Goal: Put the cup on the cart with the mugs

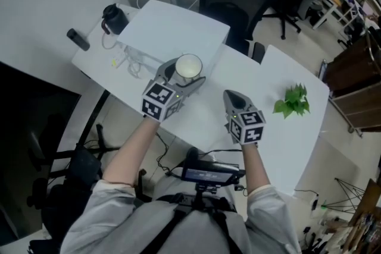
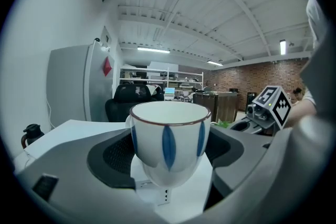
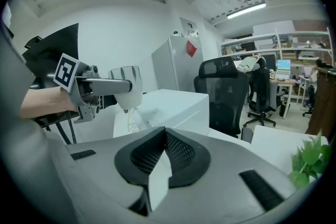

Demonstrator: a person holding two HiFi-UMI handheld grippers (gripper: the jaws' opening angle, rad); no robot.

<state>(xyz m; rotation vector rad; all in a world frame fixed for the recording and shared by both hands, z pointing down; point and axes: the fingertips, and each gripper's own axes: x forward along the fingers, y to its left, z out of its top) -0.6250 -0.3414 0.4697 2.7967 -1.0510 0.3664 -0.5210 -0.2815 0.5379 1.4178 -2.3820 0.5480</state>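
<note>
Left gripper view first: left tongs (image 1: 184, 77) clamped on the blue-striped cup (image 2: 169, 139), held up above the counter (image 1: 286, 140). Right tongs (image 3: 157, 165) pinched together, empty, over that counter too. Pickup looks done. No cart or mugs in sight, so carry and set-down remain.

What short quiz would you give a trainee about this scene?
1. True or false: the left gripper holds the cup between its jaws.
2. What stands on the table nearest the right gripper? A: a green plant. B: a laptop. C: a bowl.
3. Fill the gap: the right gripper's jaws are ___ and hold nothing.

Key: 1 true; 2 A; 3 shut.
</note>
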